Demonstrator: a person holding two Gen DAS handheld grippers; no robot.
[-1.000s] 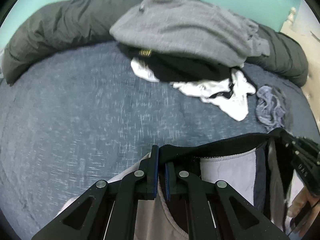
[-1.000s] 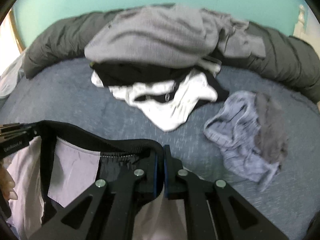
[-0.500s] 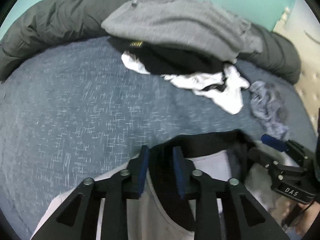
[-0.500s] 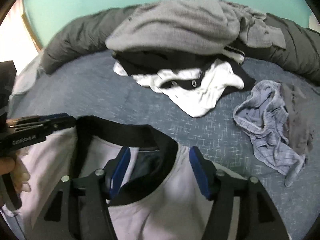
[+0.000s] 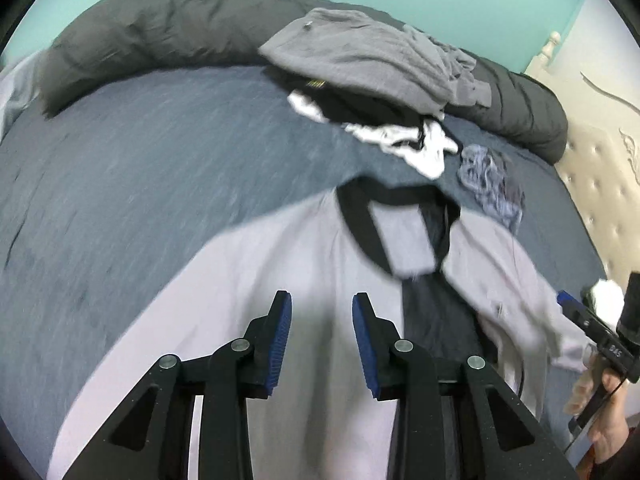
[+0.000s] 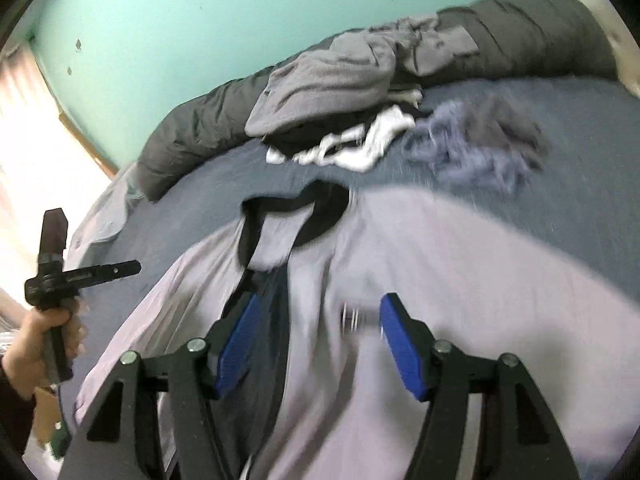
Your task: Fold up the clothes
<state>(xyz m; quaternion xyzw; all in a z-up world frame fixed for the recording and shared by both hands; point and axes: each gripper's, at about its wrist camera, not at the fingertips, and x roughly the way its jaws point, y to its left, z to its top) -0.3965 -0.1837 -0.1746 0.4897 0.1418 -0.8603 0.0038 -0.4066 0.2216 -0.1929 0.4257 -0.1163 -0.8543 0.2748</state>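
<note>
Sprawling pale smooth jacket (ribbed black collar) on flecked bedsheet

Blue-grey bedsheet; dark grey duvet rolled along the far edge; turquoise wall behind; cream tufted headboard (at right).

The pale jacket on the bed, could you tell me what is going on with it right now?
A person holding a gripper in each hand has just let go of the pale jacket, which lies spread on the blue bed, black collar towards the clothes pile. The left gripper and right gripper have just been opening; both hang over the jacket with nothing between their pads. No fold shows yet.
</note>
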